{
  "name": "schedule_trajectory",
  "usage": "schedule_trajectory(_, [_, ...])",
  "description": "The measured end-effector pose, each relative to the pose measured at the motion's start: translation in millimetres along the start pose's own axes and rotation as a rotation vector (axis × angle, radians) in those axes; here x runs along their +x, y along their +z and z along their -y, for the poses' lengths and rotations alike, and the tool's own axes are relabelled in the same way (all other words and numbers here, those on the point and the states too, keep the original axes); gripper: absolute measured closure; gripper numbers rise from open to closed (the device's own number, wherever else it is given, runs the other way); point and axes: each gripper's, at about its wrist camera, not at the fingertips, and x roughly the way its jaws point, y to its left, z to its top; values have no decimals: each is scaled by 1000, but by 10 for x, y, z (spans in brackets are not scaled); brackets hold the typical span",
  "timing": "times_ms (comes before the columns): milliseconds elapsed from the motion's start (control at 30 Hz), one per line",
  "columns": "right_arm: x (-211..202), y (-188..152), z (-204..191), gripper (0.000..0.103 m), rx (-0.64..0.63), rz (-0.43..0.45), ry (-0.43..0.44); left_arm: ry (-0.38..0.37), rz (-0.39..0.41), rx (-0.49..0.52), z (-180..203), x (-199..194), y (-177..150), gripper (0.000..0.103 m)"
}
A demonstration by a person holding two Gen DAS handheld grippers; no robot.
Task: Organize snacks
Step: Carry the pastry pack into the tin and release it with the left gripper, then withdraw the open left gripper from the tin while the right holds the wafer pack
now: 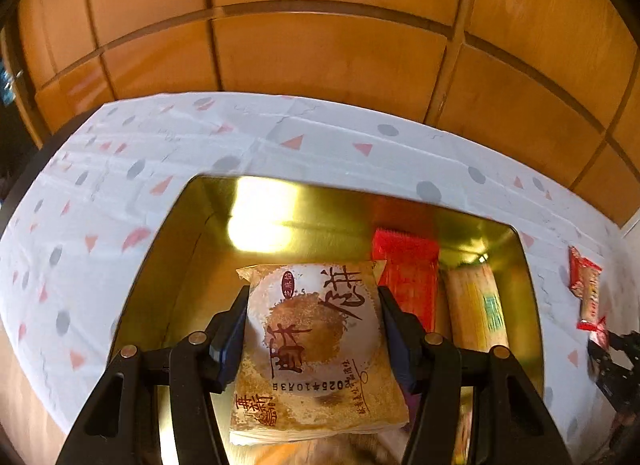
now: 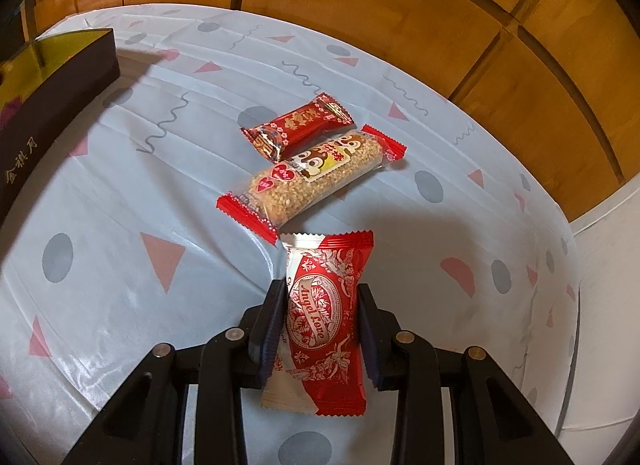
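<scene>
The left gripper [image 1: 313,335] pinches a beige sesame pastry packet [image 1: 316,349] by its two sides, and holds it above the open gold-lined box [image 1: 172,265]. Inside the box, at the right part, a red packet [image 1: 408,277] lies beside a yellow packet [image 1: 476,305]. The box stands on a white tablecloth [image 1: 160,145] with grey dots and pink triangles.

The right gripper [image 2: 320,321] is pressed on a red and white candy packet [image 2: 324,321] and holds it over the cloth. Beyond it, on the cloth, lie a clear sesame bar with red ends [image 2: 316,177] and a dark red candy [image 2: 300,129], touching each other. The dark outside wall of the box [image 2: 60,97] is at the far left.
</scene>
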Motion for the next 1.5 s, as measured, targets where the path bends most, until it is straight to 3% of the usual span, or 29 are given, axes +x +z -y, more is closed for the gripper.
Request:
schedule_trajectory(267, [1,8,-5,68,-15,1,-6,22,-1,11,93,224,74,42])
schedule_trajectory(500, [-2,7,-18,67,-24,4,-14,116,43,-24,68,-164,-163,42])
schedule_trajectory(800, [-12,4,-43,68,-38,14,-27,90,134,-1,144,-743,-645,42])
schedule_trajectory(1500, [-22,-1,-40,71,0,5,-24,20,128,-13,53,-1010,-1082,42])
